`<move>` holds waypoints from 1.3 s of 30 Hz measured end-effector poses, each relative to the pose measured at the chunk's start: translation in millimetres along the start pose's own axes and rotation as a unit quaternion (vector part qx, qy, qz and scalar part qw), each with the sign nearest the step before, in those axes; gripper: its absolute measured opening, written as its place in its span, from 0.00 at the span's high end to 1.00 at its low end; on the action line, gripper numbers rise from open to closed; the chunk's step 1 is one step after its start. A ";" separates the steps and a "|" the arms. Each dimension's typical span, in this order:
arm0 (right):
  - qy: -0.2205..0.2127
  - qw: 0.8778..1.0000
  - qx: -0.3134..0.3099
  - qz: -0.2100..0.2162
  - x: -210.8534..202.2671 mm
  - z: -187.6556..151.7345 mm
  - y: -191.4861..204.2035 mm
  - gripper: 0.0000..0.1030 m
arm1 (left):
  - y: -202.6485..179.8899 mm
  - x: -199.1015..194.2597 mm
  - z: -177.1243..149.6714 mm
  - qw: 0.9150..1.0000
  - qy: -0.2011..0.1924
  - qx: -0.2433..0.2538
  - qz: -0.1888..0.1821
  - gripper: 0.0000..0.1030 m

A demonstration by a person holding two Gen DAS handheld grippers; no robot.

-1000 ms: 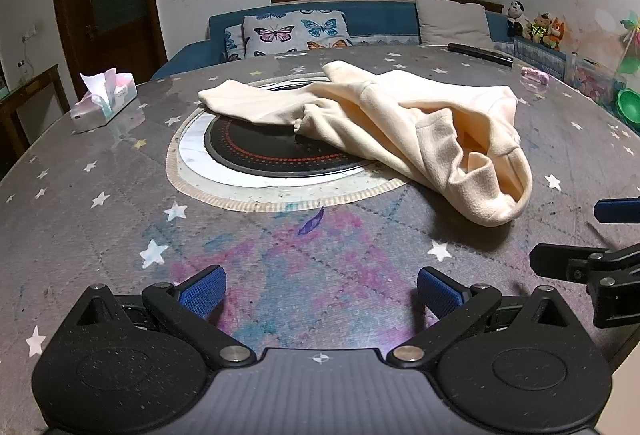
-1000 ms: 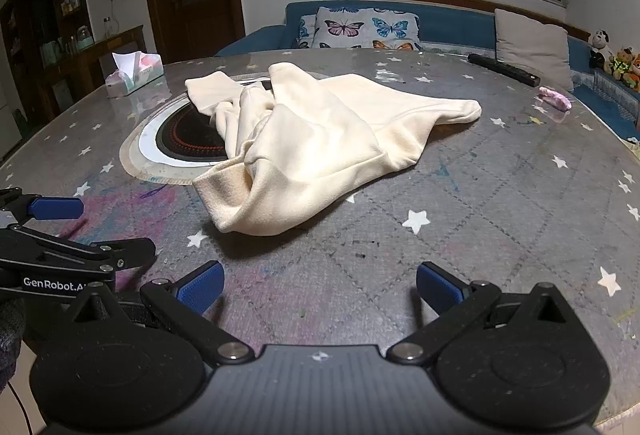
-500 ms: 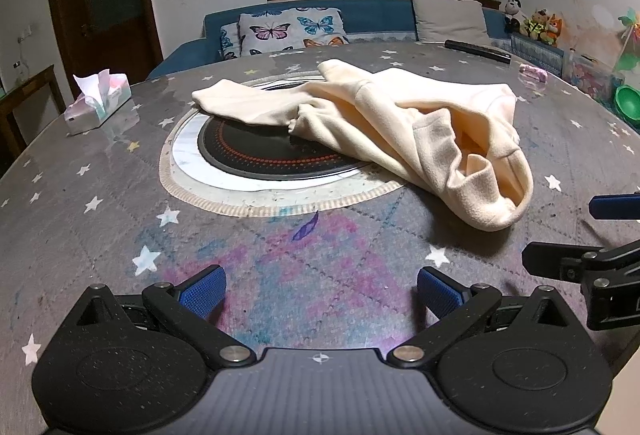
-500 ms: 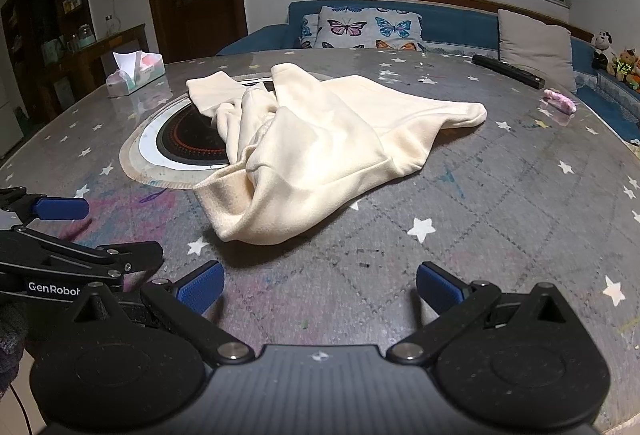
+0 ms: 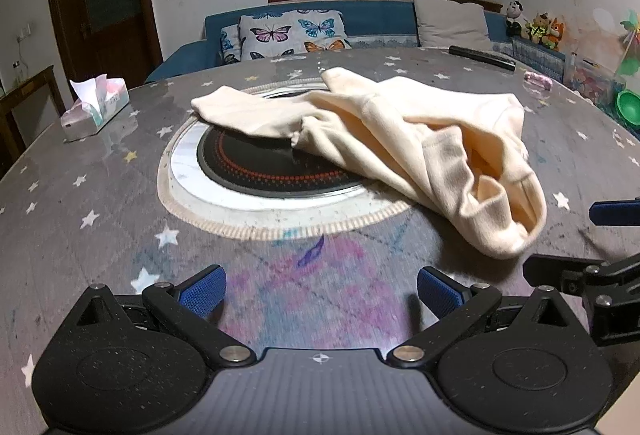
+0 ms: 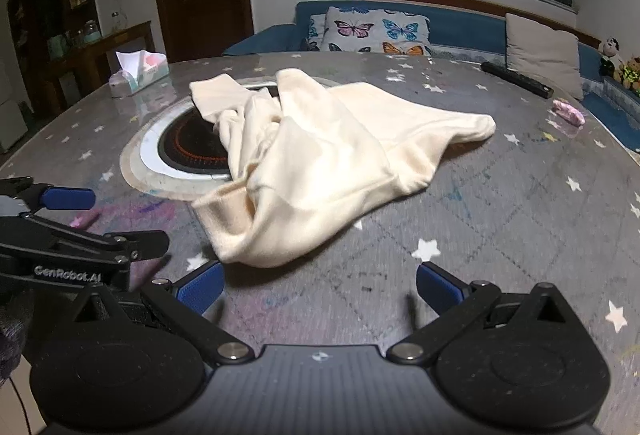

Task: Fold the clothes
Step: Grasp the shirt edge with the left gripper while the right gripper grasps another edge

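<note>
The cream-coloured soft fleece garment [image 5: 404, 139] lies rumpled in the middle of both views, partly draped over the round black hob plate [image 5: 256, 163] set into the star-patterned grey table [image 5: 80, 203]. The left gripper [image 5: 320, 287] and right gripper [image 6: 316, 285] both hang spread wide and empty near the lower edge of the frame. The risk, as I see it: the thick, bunched hem at lower centre could be pinched through several layers, dragging the whole heap instead of opening it. The glossy tabletop looks slippery.
</note>
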State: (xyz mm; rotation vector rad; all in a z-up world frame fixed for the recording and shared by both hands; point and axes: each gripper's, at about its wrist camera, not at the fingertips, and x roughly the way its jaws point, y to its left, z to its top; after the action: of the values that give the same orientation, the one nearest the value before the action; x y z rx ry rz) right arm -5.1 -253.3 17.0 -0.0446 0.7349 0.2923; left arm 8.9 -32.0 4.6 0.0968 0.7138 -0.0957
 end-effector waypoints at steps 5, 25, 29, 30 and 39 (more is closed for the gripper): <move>-0.013 1.000 -0.007 0.013 -7.1 17.2 -3.6 0.00 | 10.9 5.3 15.4 1.000 -0.006 -0.014 0.000 0.00; -0.020 1.000 -0.010 0.010 68.6 124.7 -38.4 0.19 | 30.5 76.8 132.2 0.995 0.004 -0.067 -0.067 0.20; -0.021 1.000 -0.005 0.009 85.5 140.0 -48.6 0.23 | 24.7 111.5 142.0 0.993 0.045 -0.069 -0.085 0.43; -0.019 1.000 -0.004 0.010 89.0 142.6 -50.4 0.24 | 24.4 119.3 141.3 0.992 0.056 -0.068 -0.090 0.55; 0.006 0.998 -0.036 0.044 135.1 162.6 -36.8 0.36 | 46.8 108.9 123.5 0.990 0.041 -0.073 -0.112 1.00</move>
State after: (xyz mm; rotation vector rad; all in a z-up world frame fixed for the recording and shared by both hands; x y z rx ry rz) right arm 206.5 -232.2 45.5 -0.0819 0.7402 0.4028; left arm 176.5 -6.6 28.5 -0.1212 0.8103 -0.2549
